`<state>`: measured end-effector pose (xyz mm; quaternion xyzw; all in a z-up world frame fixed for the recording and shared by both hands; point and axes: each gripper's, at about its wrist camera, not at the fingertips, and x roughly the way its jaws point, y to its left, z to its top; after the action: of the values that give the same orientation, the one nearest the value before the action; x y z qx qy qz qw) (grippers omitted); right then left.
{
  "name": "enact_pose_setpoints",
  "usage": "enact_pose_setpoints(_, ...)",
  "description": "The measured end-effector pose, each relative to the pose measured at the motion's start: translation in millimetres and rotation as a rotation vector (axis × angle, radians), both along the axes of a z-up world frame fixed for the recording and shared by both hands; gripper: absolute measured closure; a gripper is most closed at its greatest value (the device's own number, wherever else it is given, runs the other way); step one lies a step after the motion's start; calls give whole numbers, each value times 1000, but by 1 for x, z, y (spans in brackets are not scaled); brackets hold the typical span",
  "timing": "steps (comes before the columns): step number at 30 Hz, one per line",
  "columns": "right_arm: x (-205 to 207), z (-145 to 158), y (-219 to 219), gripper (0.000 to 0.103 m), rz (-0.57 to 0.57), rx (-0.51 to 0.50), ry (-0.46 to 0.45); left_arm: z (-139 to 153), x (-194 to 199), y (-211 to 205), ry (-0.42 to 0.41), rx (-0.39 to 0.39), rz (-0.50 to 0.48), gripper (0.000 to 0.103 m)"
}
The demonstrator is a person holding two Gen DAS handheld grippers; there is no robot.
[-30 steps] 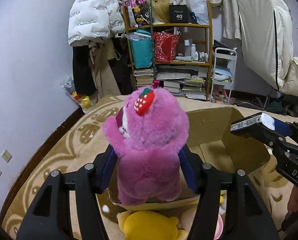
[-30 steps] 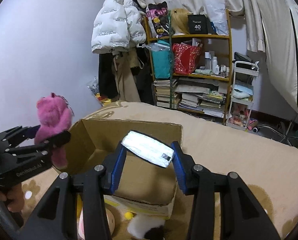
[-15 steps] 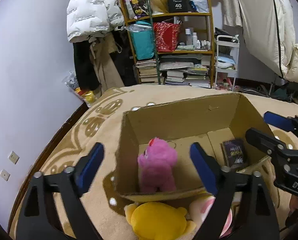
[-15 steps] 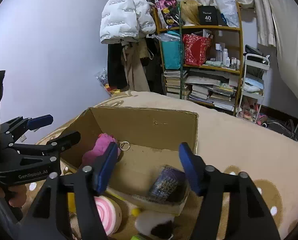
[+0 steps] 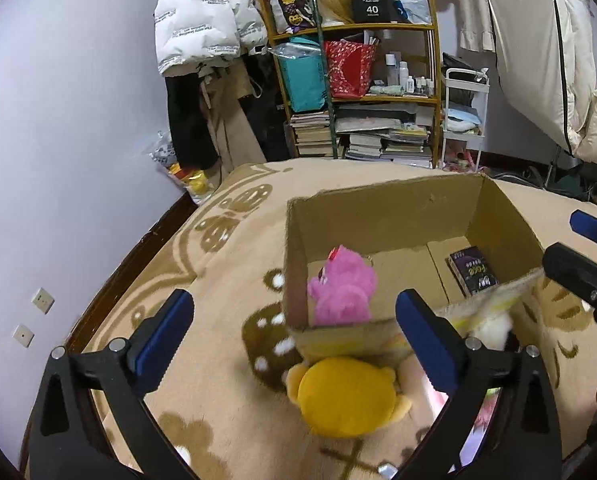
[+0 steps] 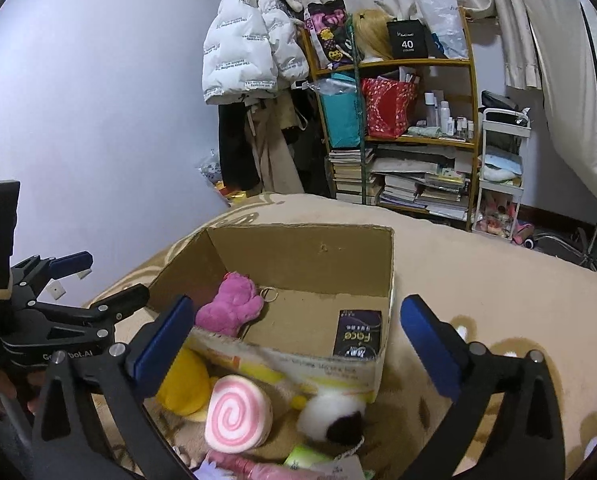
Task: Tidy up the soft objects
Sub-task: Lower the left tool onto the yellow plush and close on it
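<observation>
A beige patterned blanket (image 6: 478, 272) carries an open cardboard box (image 6: 310, 256). At the box's six o'clock, a yellow plush (image 6: 182, 384), a pink swirl cushion (image 6: 236, 412) and a white-and-black plush (image 6: 332, 416) lie on it, close together.

This is a lived-in bedroom in a home. A bed covered by a beige patterned blanket (image 5: 226, 248) fills the foreground. Against the far wall stands a wooden shelf (image 6: 418, 64) crammed with stacked books (image 6: 410, 188), gift bags and small bottles. A white puffer jacket (image 6: 242, 48) and other coats hang beside it, pale curtains (image 6: 538, 20) drape at the right, and a small white cart (image 6: 502, 168) sits near the shelf.
</observation>
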<state>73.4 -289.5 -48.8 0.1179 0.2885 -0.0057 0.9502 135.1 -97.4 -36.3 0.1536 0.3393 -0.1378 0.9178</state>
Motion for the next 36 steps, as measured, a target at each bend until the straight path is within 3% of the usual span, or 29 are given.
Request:
enact_pose_setpoints(20,-57,14,3,0,-73,12,44,11,-62,30,39,12,54,3)
enact_pose_setpoints(25,-62,5,-3,0,-86,73,71,7,-62,41,84,-24,109,3)
enact_pose_setpoints(36,-47,-19,2,0,-90,55,147,-19,-43,38,150,-10,104,3)
